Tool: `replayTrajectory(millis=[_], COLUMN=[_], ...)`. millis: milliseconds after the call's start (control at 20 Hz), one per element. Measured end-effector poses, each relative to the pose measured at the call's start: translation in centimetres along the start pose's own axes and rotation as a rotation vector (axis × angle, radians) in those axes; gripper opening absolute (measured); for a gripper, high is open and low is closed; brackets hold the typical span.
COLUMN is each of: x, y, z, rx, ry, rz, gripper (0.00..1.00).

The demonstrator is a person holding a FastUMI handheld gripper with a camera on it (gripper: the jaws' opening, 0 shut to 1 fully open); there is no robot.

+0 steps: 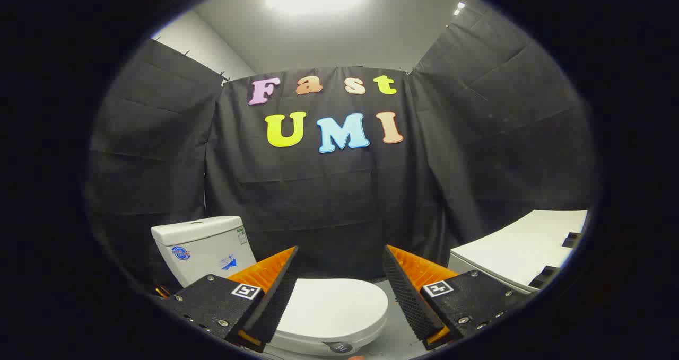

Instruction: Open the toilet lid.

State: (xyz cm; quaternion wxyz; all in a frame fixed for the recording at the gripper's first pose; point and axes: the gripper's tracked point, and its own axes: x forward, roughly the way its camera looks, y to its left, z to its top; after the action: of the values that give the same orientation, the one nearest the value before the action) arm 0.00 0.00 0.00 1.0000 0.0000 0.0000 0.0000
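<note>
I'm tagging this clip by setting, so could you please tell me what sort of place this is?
Probably a mock bathroom inside a recording booth: a white toilet with its lid down, its cistern behind, black cloth walls. The open gripper is above the lid.

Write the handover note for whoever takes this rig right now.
Gripper: open, fingers spread wide, holding nothing, above the toilet.
Lid: shut, lying flat on the bowl, seen between and just beyond the fingers. Tank stands behind it, past the left finger. A white counter sits off past the right finger.
Done: nothing yet; the lid is untouched.
Left: bring the gripper down to the lid's front edge, catch it, and swing it up toward the tank.
</note>
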Motion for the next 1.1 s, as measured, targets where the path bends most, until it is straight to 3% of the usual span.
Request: replayTrajectory(millis=[950,1100], x=[0.15,0.31], y=[0.05,0.47], z=[0.04,-0.63], rx=[-0.007,0.038], ry=[-0.006,-0.001], rz=[0.013,0.049], gripper=[0.95,0.95])
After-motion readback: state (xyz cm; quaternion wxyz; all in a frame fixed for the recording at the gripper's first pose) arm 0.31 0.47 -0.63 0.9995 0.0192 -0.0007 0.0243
